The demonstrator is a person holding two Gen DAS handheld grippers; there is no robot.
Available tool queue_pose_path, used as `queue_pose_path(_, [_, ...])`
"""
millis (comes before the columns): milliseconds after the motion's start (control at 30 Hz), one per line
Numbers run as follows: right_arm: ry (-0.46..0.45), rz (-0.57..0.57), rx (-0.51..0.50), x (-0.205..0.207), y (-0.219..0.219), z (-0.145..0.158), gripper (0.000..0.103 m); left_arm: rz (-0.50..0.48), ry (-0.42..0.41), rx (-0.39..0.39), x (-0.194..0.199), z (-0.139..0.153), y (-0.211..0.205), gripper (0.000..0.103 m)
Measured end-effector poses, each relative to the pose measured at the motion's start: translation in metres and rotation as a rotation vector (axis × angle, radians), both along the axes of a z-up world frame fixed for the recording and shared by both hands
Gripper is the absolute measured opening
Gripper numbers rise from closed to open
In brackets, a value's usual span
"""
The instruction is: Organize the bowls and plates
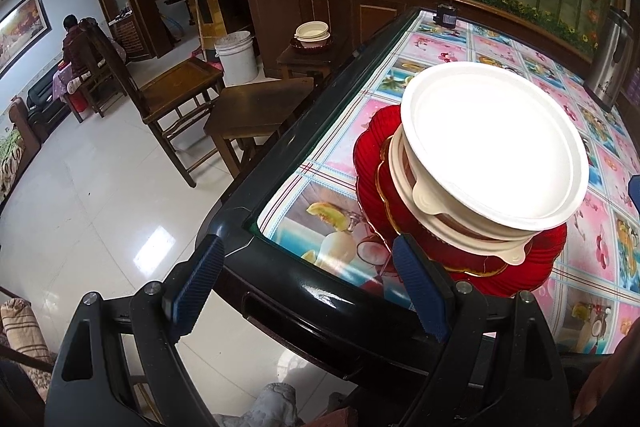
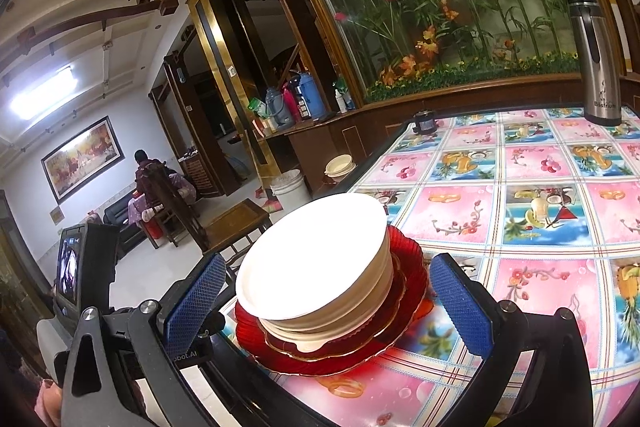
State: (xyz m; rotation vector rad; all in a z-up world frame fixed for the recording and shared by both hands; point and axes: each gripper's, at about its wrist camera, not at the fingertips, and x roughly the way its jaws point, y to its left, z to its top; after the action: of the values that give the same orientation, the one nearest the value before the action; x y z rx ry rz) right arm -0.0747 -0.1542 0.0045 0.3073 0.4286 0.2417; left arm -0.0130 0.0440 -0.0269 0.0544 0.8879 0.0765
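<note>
One stack fills the near corner of the flower-patterned, dark-rimmed desk (image 2: 532, 211): red ribbed glass plates (image 2: 408, 267) under cream plastic bowls (image 2: 320, 275). Sorting looks nearly done; any next move needs a rim grasp. Right gripper (image 2: 328, 307) gapes wide around the stack, untouching; left gripper (image 1: 304, 291), equally wide and empty, hovers beside the corner.

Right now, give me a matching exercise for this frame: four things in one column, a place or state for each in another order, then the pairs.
Things:
1. white bowls
2. red plates
3. steel flask
4. left gripper

Places or states:
A. far end of the table
B. bottom of the stack
C. open, holding nothing
D. stacked on the plates

Pairs: 1-D, 2-B, 3-A, 4-C
</note>
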Motion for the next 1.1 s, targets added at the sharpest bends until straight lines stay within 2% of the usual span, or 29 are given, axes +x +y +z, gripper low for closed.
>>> queue_pose_path(433, [0.043, 0.011, 0.037, 0.005, -0.003, -0.005, 0.103, 0.006, 0.021, 0.005, 0.002, -0.004, 0.001, 0.087])
queue_pose_path(1100, [0.063, 0.023, 0.045, 0.007, 0.001, -0.009, 0.103, 0.027, 0.078, -0.001, 0.007, -0.017, 0.006, 0.087])
